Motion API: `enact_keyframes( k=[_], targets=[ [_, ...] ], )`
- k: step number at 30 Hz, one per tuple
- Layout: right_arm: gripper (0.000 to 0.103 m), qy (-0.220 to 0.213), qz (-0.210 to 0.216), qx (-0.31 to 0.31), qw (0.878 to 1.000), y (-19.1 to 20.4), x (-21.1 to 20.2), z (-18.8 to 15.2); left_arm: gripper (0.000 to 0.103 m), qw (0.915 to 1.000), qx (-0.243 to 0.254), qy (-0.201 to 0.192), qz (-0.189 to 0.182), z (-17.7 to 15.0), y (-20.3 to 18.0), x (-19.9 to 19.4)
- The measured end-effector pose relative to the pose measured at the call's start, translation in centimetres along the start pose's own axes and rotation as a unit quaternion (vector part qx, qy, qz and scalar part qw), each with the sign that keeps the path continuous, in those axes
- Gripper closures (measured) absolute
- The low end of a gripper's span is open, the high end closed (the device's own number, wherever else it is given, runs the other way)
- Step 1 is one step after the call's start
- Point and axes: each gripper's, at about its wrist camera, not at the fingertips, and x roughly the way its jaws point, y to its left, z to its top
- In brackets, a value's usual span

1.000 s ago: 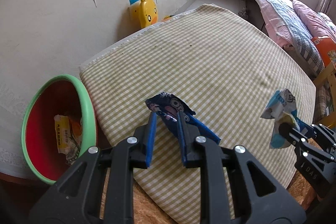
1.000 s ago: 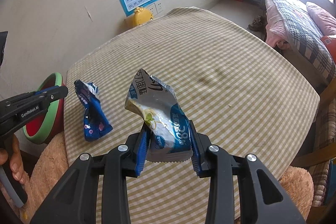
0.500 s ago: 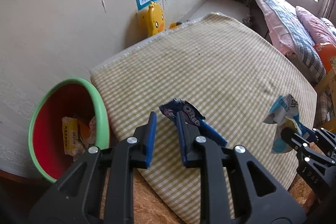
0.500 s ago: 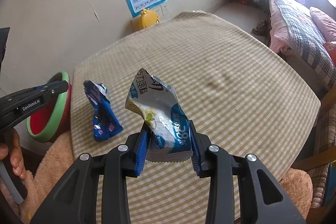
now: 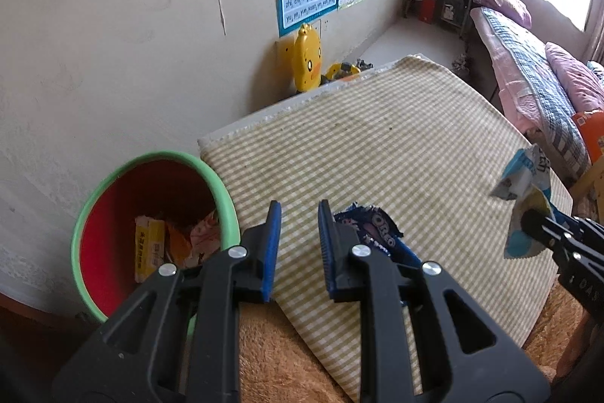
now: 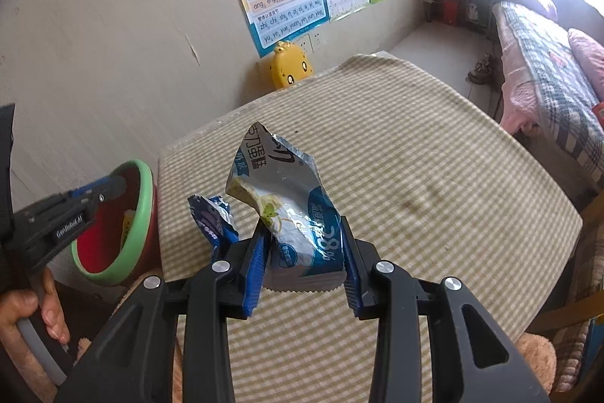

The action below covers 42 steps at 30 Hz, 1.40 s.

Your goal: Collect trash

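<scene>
My left gripper (image 5: 296, 214) is open and empty, above the table's near left edge beside the bin. A dark blue Oreo wrapper (image 5: 372, 233) lies on the checked tablecloth just right of its right finger; it also shows in the right wrist view (image 6: 213, 220). My right gripper (image 6: 304, 237) is shut on a crumpled white and blue snack wrapper (image 6: 287, 203), held above the cloth; that wrapper also shows at the right of the left wrist view (image 5: 526, 203). The red bin with a green rim (image 5: 158, 159) holds several wrappers.
The table with the yellow-green checked cloth (image 5: 396, 138) stands against a wall with posters. A yellow duck toy (image 5: 307, 61) sits behind it. A bed (image 5: 536, 74) is at the right. A brown fuzzy cover (image 5: 279, 365) lies below the table edge. The bin also shows in the right wrist view (image 6: 145, 187).
My left gripper has pulled back and left off the Oreo wrapper, toward the bin; the wrapper now lies right of its fingers. My right gripper still holds its wrapper and has drifted left.
</scene>
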Motion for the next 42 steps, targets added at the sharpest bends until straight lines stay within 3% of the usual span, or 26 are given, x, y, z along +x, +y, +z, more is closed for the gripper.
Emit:
enact_keyframes(
  k=[1,2,4,6,11,21,23,25,27,29,37,42],
  targets=[
    [0.07,0.002,-0.003,0.0,1.0,0.0,0.2,-0.1,0.078,0.9999,-0.005,0.012,-0.009,-0.1,0.1,0.5],
    [0.07,0.005,-0.007,-0.001,1.0,0.1,0.4,-0.2,0.061,0.9995,-0.014,0.021,-0.02,-0.3,0.1,0.9],
    [0.07,0.012,-0.011,-0.002,1.0,-0.2,0.7,-0.6,0.047,0.9969,-0.042,0.039,-0.054,-1.0,0.0,1.8],
    [0.07,0.019,-0.012,0.0,1.0,-0.3,1.0,-1.1,0.045,0.993,-0.052,0.071,-0.079,-1.7,-0.9,3.5],
    [0.07,0.03,-0.017,0.002,0.999,-0.7,1.3,-2.0,0.039,0.9859,-0.063,0.125,-0.092,-2.8,-3.2,7.4],
    [0.069,0.034,-0.007,0.013,0.999,-1.4,1.4,-2.8,0.04,0.985,-0.044,0.149,-0.074,-2.6,-5.9,10.2],
    [0.069,0.033,-0.006,0.014,0.999,-1.5,1.3,-3.0,0.058,0.9844,-0.045,0.153,-0.075,-2.5,-6.1,10.5],
    [0.069,0.033,-0.005,0.016,0.999,-1.6,1.3,-3.0,0.061,0.9853,-0.04,0.151,-0.069,-2.6,-6.2,10.5],
    [0.069,0.033,-0.005,0.019,0.999,-1.7,1.3,-3.1,0.07,0.9861,-0.04,0.147,-0.066,-2.7,-6.0,10.2],
    [0.069,0.032,-0.005,0.022,0.999,-1.7,1.2,-3.2,0.077,0.987,-0.044,0.14,-0.066,-2.6,-5.4,9.5],
    [0.069,0.022,-0.001,0.023,1.0,-1.3,0.7,-2.6,0.077,0.9972,-0.034,0.061,-0.028,-0.5,-2.0,4.4],
    [0.069,0.017,-0.002,0.012,1.0,-0.4,0.7,-1.8,0.077,0.9992,-0.036,0.017,-0.006,1.2,-0.4,1.9]
  ],
)
